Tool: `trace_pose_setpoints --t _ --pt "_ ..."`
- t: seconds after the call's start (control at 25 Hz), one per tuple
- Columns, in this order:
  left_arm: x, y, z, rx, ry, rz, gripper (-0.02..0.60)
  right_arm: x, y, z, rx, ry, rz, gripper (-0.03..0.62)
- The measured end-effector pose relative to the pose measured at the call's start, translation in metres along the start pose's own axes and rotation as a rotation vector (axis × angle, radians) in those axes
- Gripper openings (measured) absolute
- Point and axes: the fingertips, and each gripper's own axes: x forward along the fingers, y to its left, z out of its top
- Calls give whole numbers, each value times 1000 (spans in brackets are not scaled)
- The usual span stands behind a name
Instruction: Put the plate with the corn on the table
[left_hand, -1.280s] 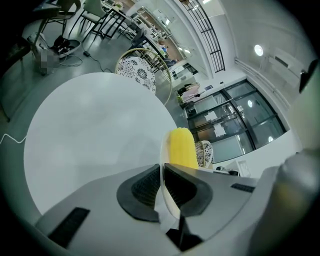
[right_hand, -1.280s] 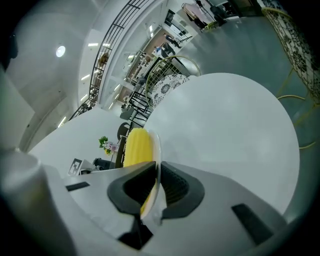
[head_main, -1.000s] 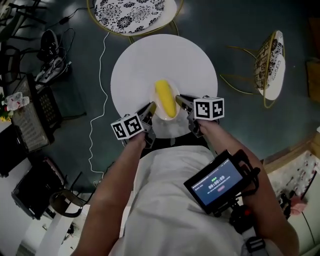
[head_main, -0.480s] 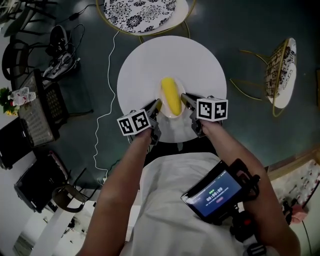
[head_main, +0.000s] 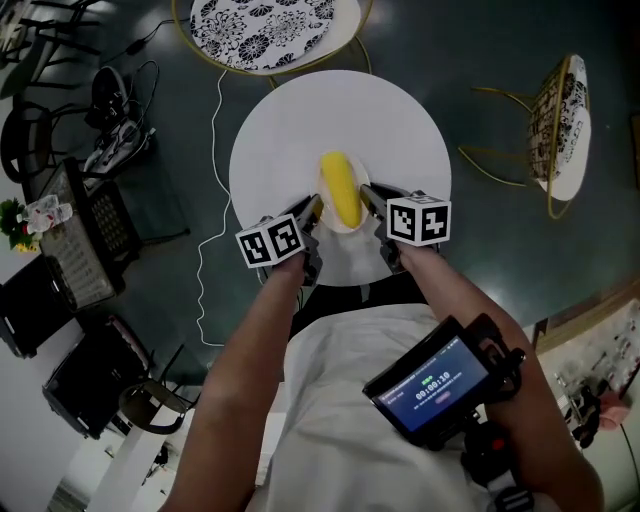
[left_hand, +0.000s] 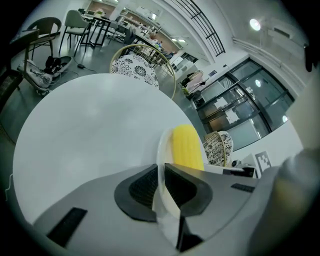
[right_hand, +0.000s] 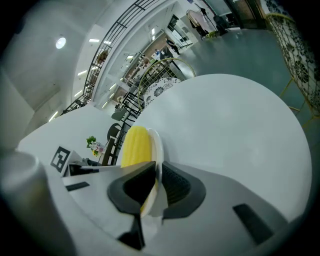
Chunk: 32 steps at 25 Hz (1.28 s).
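A yellow corn cob (head_main: 340, 190) lies on a small white plate (head_main: 352, 222) over the near half of the round white table (head_main: 300, 120). My left gripper (head_main: 313, 208) is shut on the plate's left rim and my right gripper (head_main: 366, 192) is shut on its right rim. In the left gripper view the plate (left_hand: 161, 150) stands edge-on between the jaws of the left gripper (left_hand: 162, 172), with the corn (left_hand: 186, 147) just beyond. The right gripper view shows the same: plate (right_hand: 157, 145), corn (right_hand: 134, 146), right gripper (right_hand: 156, 177). Whether the plate touches the table I cannot tell.
A chair with a patterned seat (head_main: 265, 25) stands beyond the table, and another chair (head_main: 555, 125) stands at the right. A white cable (head_main: 205, 200) runs over the dark floor on the left, beside baskets and clutter (head_main: 80, 230). A screen device (head_main: 435, 375) hangs at the person's chest.
Both grippers keep their hold on the plate. The plate stays at about the same spot over the table's near half; only the head camera has shifted a little.
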Motion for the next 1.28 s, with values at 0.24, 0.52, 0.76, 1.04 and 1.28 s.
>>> trace_pose_setpoints --t 0.24,0.52,0.76,1.04,1.28 --pt "4 6 -3 41 29 59 32 5 -2 -6 -25 7 -40 34" --pt "4 15 -9 78 40 118 34 10 -2 -11 -127 34 -97 35" --pt "6 10 -7 115 56 149 40 12 -1 -10 -204 57 -123 44" --pt "3 12 -8 144 49 153 44 5 -6 -2 -168 -22 -93 46" --pt "-9 8 1 189 -27 175 44 -7 -13 11 -167 -62 -103 44"
